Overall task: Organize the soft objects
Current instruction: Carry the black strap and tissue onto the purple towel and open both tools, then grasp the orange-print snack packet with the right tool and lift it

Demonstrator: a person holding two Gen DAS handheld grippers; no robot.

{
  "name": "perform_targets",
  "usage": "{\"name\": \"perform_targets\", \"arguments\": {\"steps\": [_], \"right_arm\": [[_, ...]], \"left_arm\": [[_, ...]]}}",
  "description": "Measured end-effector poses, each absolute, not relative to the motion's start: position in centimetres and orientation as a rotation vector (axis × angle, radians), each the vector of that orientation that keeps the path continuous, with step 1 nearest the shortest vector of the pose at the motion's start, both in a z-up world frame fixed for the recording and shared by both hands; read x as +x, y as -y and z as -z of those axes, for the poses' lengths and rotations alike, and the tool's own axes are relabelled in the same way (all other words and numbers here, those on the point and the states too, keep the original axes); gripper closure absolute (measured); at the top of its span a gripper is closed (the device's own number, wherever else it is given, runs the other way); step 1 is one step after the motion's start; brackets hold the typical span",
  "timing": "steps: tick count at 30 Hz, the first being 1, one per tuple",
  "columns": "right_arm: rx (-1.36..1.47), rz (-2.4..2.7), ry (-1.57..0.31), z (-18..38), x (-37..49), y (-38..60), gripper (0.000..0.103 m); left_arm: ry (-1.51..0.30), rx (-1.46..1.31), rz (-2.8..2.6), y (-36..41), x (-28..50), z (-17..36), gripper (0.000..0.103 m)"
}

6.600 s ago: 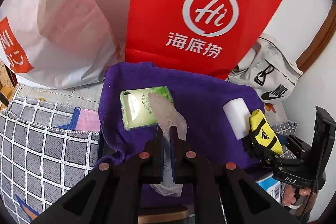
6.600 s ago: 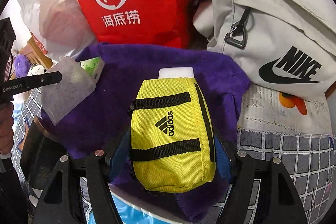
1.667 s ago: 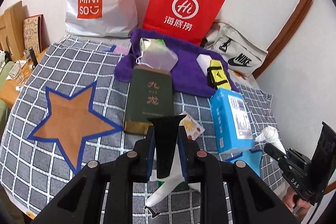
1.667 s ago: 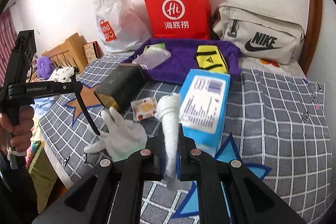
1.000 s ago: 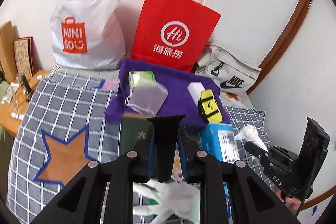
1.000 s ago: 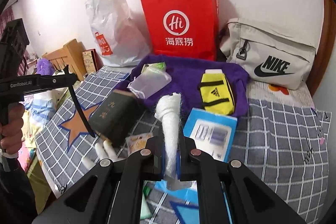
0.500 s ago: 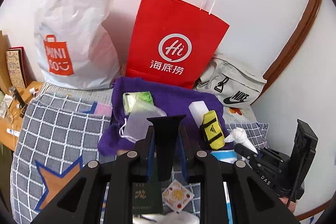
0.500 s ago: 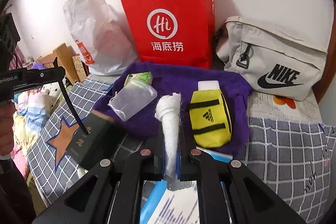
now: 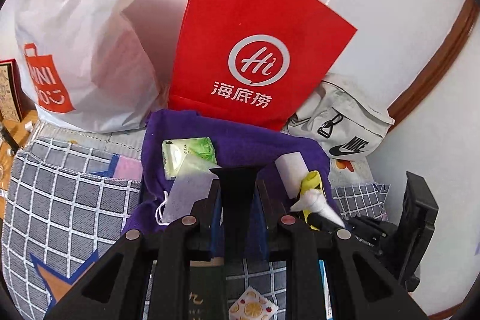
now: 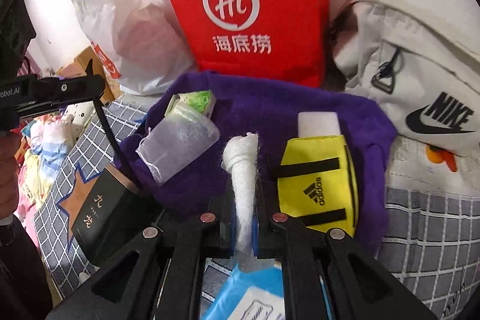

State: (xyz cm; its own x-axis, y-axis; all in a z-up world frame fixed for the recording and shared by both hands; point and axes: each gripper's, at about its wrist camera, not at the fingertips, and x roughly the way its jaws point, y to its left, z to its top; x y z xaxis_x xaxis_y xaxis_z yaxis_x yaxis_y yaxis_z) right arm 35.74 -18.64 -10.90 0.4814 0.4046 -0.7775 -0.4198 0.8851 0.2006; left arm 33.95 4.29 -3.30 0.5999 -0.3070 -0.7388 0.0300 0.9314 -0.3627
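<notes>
Cotton wad: a white, fluffy roll (image 10: pixel 243 170) standing up between the right gripper's fingers, its loose top over the purple towel (image 10: pixel 270 107); also seen from the left camera (image 9: pixel 315 200).
Handling: my guess is very light and squashy, with stray fibres that could snag or pull apart (a firm pinch low on the roll looks safest, as it is held now).
Right gripper: (image 10: pixel 243 225) pressed together on the wad's lower part.
Left gripper: (image 9: pixel 237 197) clamped on a thin black piece (image 9: pixel 237 185); what that piece is I cannot tell.
Resting place: the towel looks like the gathering spot, with bare purple between the mesh pouch (image 10: pixel 177 140) and the yellow pouch (image 10: pixel 318 182).
Already there: green tissue pack (image 10: pixel 198 101) under the mesh pouch's far end, white block (image 10: pixel 318 123) touching the yellow pouch.
Behind: red paper bag (image 10: pixel 249 5), white plastic bag (image 10: pixel 126 29), grey sling bag (image 10: pixel 414 71).
Near edge: dark box (image 10: pixel 99 209) and blue pack (image 10: pixel 240 296) on the checked bedcover (image 10: pixel 426 233).
</notes>
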Motion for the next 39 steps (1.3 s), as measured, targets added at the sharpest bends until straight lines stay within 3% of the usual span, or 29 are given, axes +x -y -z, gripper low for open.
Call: {"name": "perform_targets", "arguments": {"steps": [25,26,28,30,34,39], "right_arm": [[-0.054,-0.535,-1.046,14.9,38.6,17.0,0.091],[-0.053,-0.539,-1.045,14.8,38.6,17.0,0.086],[-0.047,-0.546,-1.038,14.7,38.5,17.1,0.065],[-0.039,-0.551,-1.021,14.3,38.4,17.2,0.061],[-0.031,-0.538,-1.01,13.5,37.9,17.5,0.06],[-0.029,-0.53,-0.966,11.4,35.9,18.0,0.054]], "left_arm": [[-1.059,-0.352,0.126,-4.7,40.9,10.8,0.083],[-1.065,-0.351,0.122,-4.7,41.0,11.1,0.083],[-1.072,-0.361,0.125,-4.8,41.2,11.4,0.083],[-1.083,-0.365,0.125,-4.8,41.4,11.7,0.083],[-1.085,-0.336,0.106,-5.0,41.1,11.5,0.053],[-1.056,-0.329,0.1,-5.6,39.7,10.3,0.052]]}}
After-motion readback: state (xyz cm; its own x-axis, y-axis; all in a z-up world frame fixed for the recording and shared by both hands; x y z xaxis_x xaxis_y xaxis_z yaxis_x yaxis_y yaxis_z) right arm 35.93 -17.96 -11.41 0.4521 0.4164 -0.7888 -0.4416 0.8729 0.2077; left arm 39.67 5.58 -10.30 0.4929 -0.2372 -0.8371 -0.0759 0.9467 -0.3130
